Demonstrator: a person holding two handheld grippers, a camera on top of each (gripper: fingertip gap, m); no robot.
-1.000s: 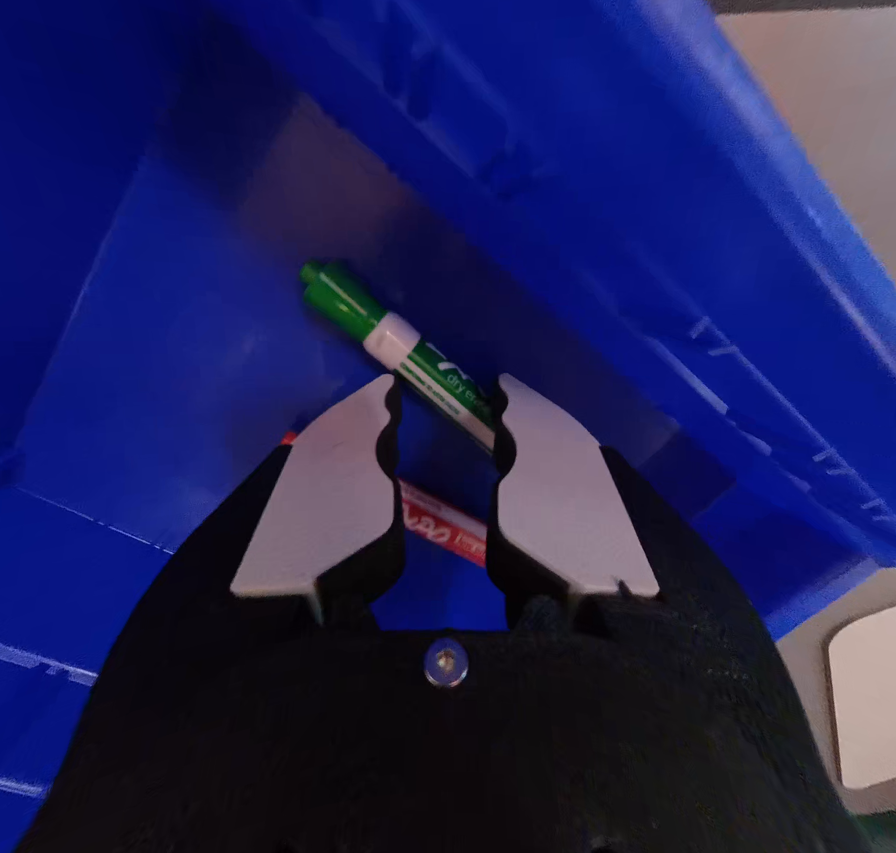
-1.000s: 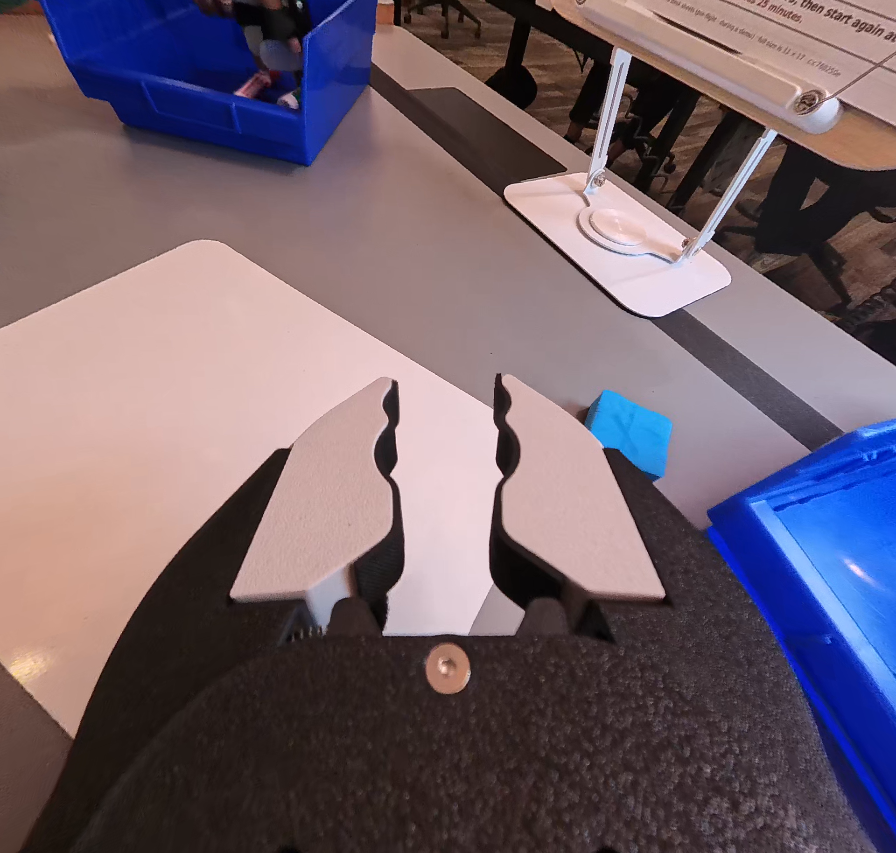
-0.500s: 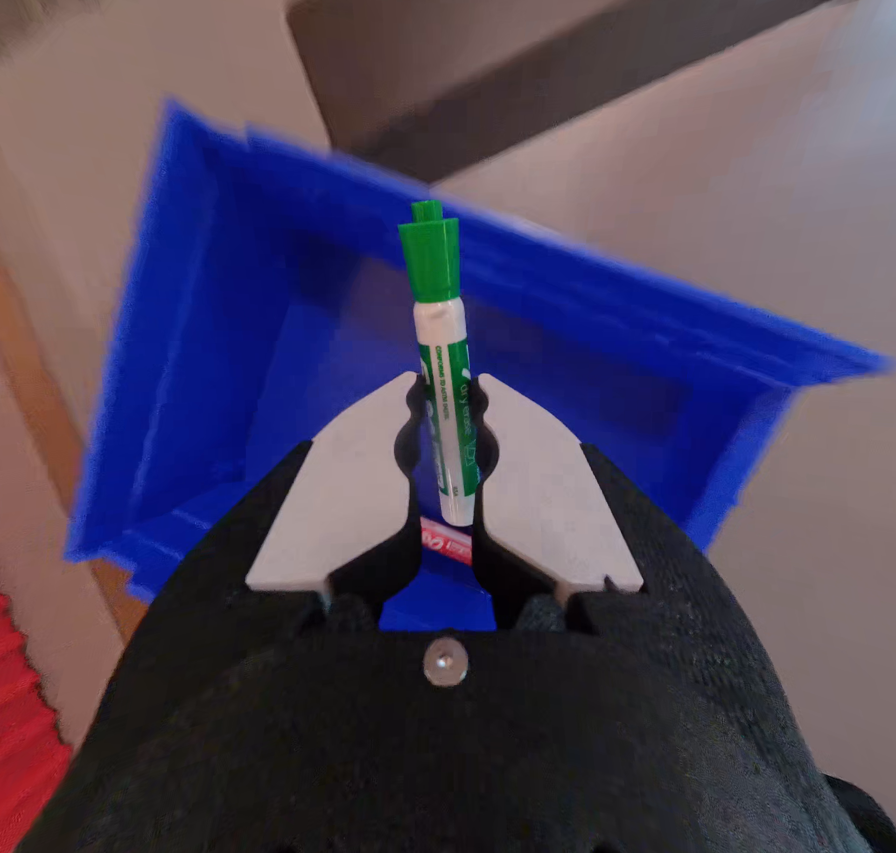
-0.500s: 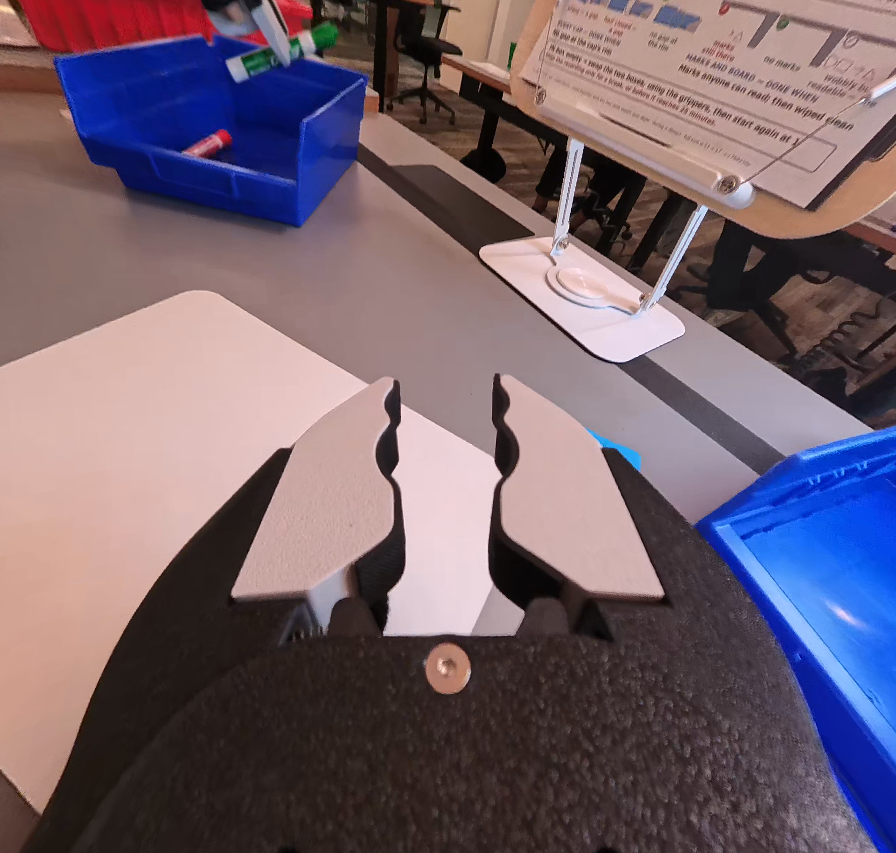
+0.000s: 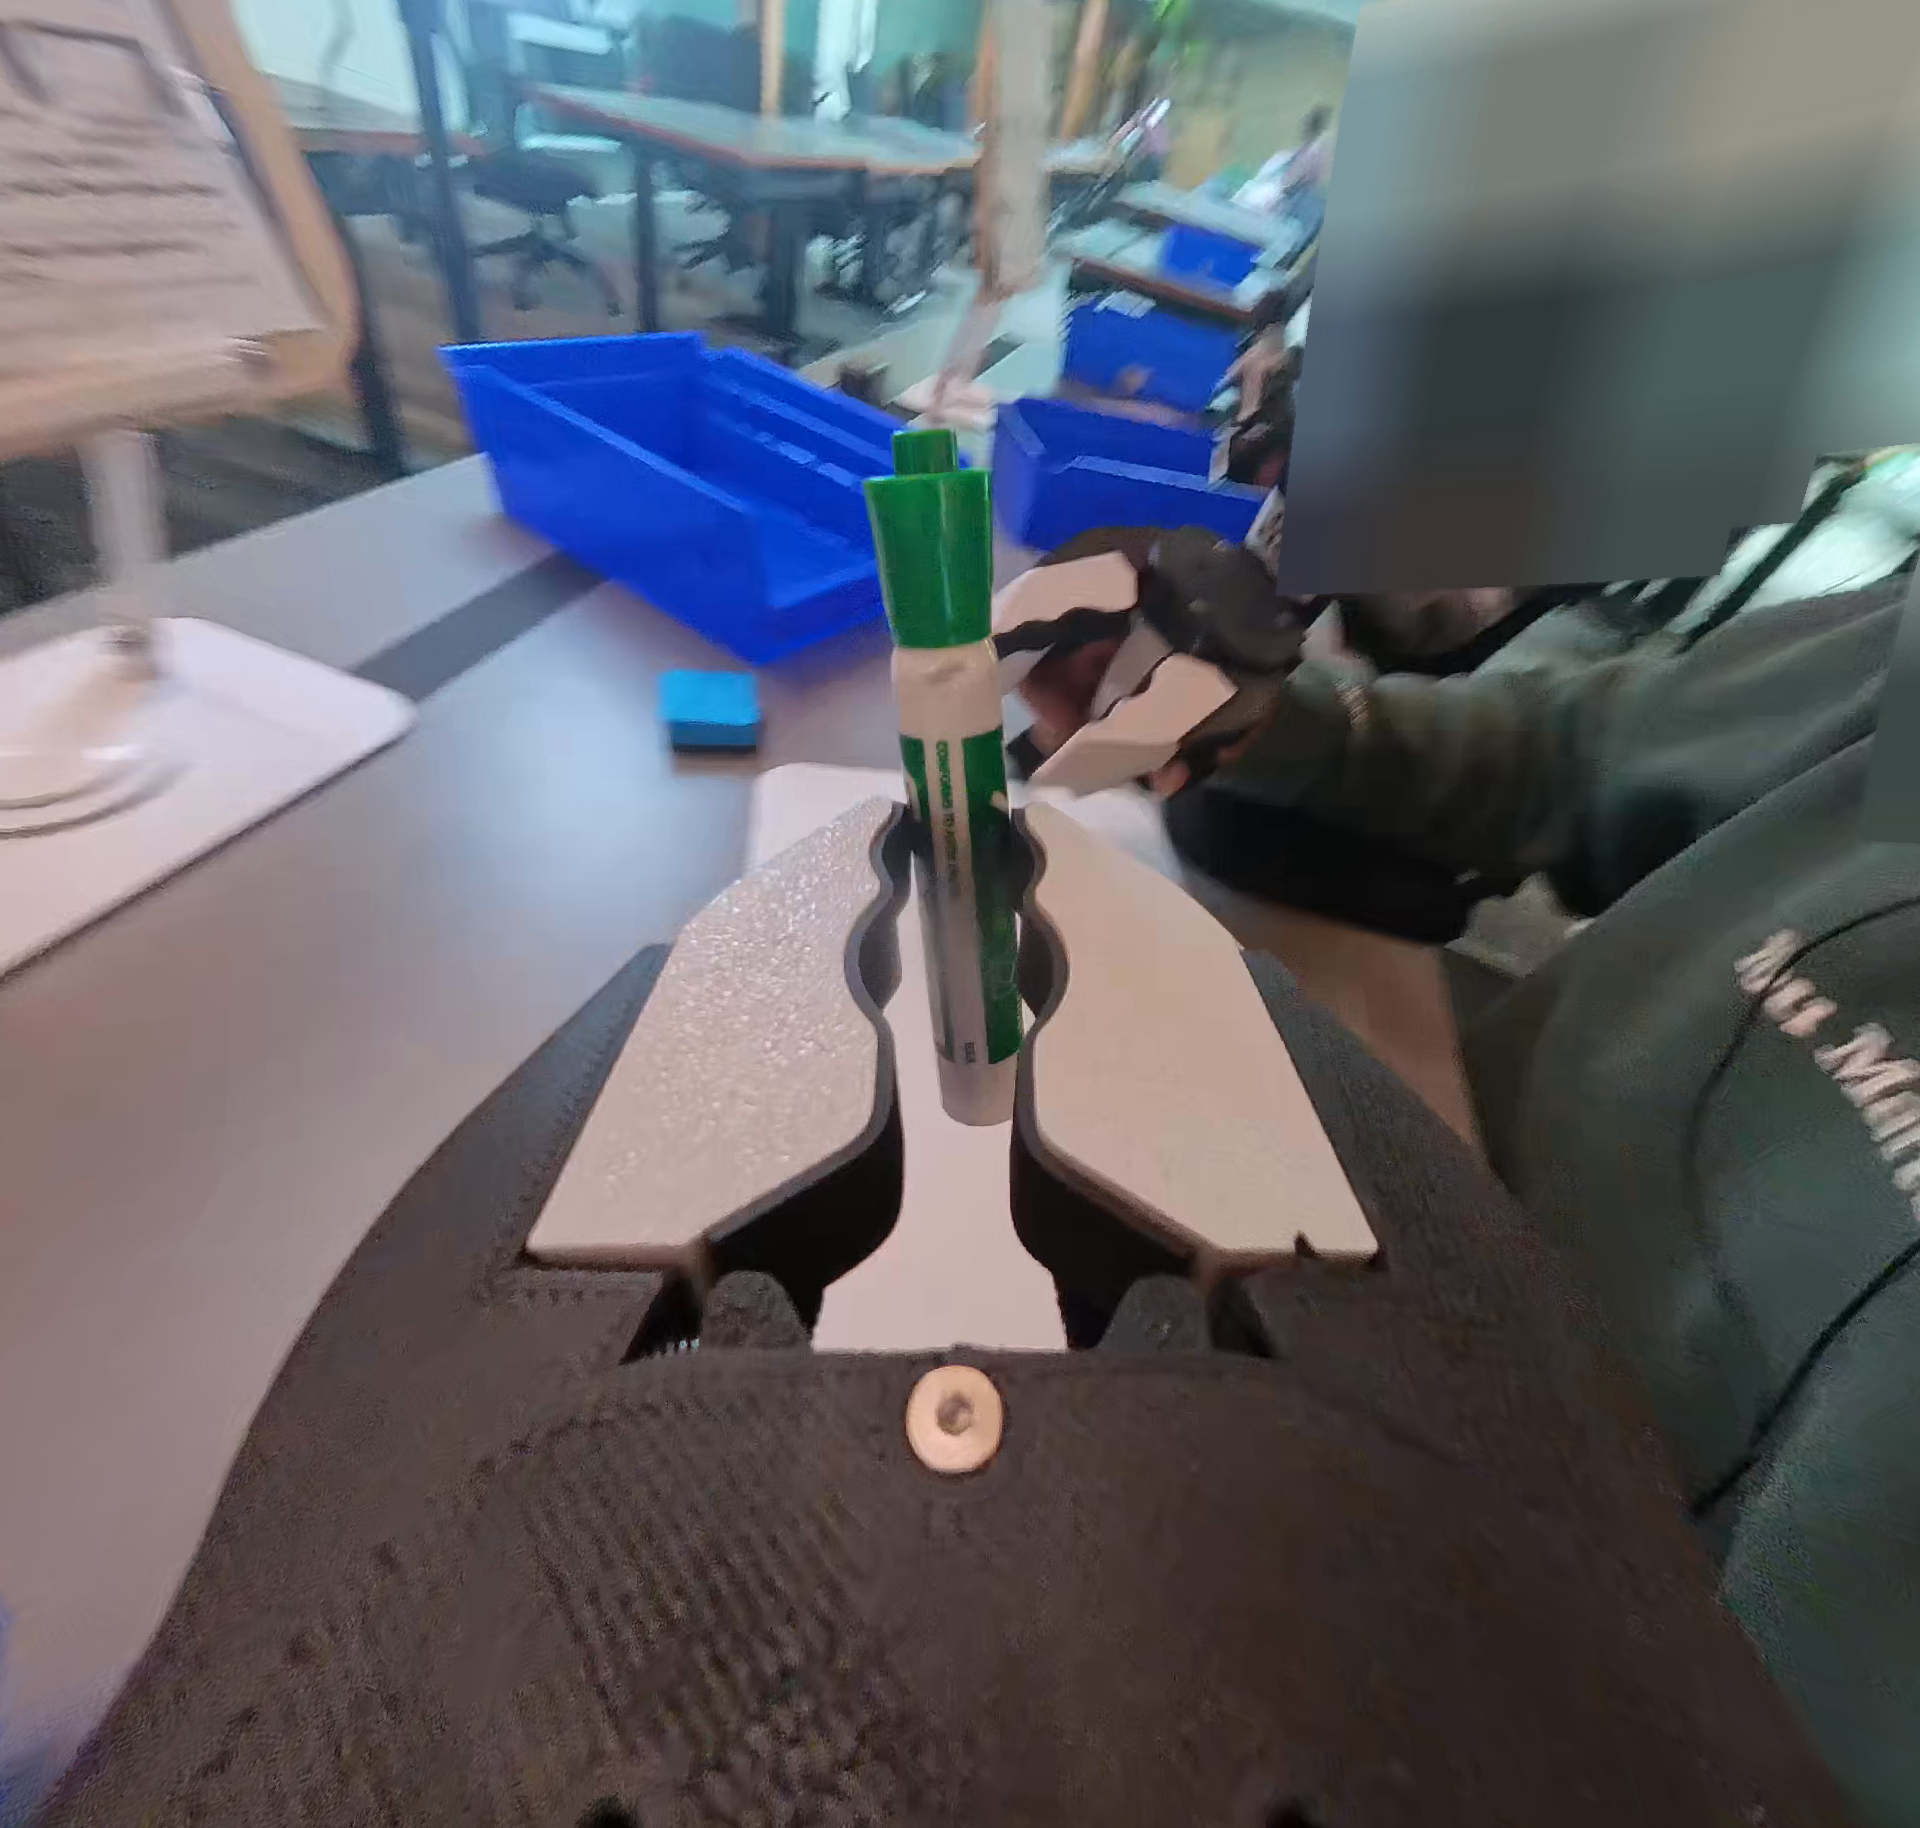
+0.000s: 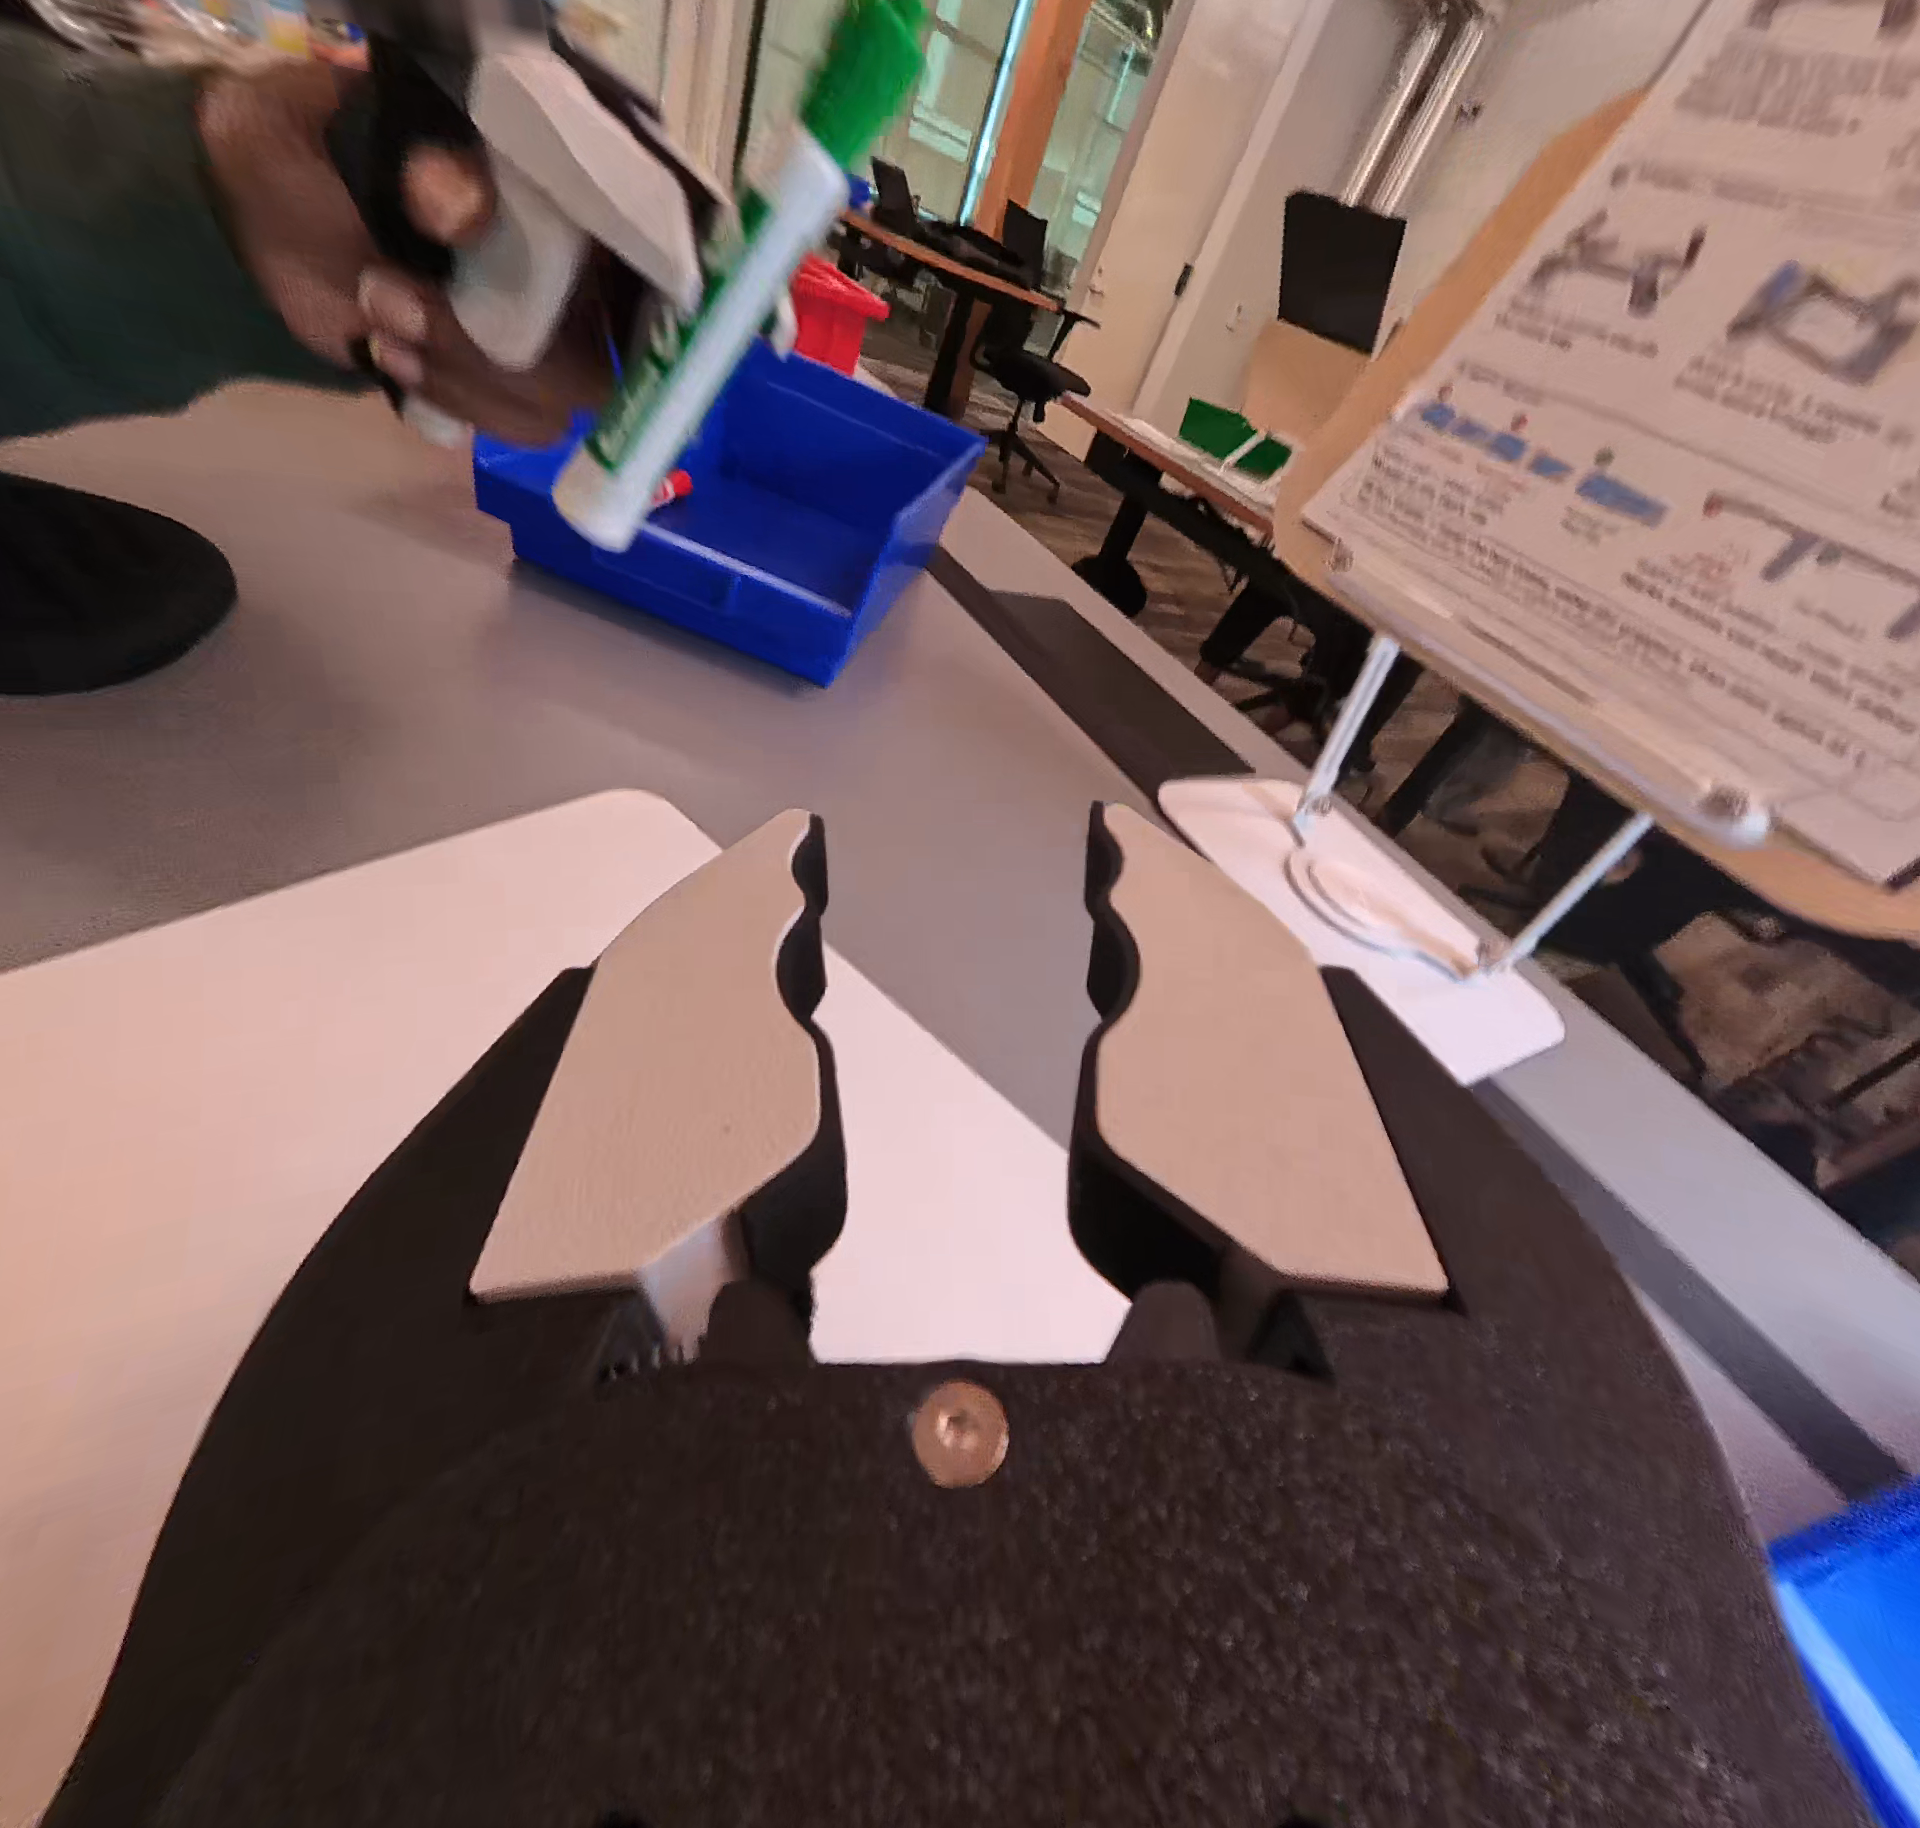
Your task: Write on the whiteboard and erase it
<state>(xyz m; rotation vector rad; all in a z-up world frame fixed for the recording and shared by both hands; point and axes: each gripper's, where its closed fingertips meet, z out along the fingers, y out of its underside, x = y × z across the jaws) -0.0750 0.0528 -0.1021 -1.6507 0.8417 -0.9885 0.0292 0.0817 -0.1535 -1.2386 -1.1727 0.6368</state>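
Two hand-held grippers show, each with pale, grainy, flat fingers with wavy inner edges set on a black, pebbled foam-like body with a silver screw at its middle. The left hand-held gripper (image 5: 958, 833) is clamped on a green marker (image 5: 951, 802), a round plastic barrel, white with a green label band and a ribbed green cap, pointing straight out past the fingertips. The right hand-held gripper (image 6: 954, 848) holds nothing, its fingers set moderately apart.

Below the right hand-held gripper lies the whiteboard (image 6: 260, 1051), a smooth, glossy white sheet with rounded corners, flat on the tabletop (image 6: 520, 698). Ahead and to the left of it, the left hand-held gripper carries the marker tilted in the air above a blue plastic bin (image 6: 790, 552); a red marker (image 6: 675, 486) lies inside that bin. To its right stands a paper stand (image 6: 1382, 926) with a flat white base and thin wire legs bearing a printed sheet on a board.

From the left hand-held gripper, a small blue eraser (image 5: 712, 706), a soft rectangular block, sits ahead and left on the tabletop, and a second long blue bin (image 5: 665, 490) lies beyond it. The right hand-held gripper appears just right of the marker's cap, held in a dark sleeve (image 5: 1507, 739).

The tabletop is matte grey with a darker strip across it. Beyond are desks, office chairs and wooden posts in an open room.
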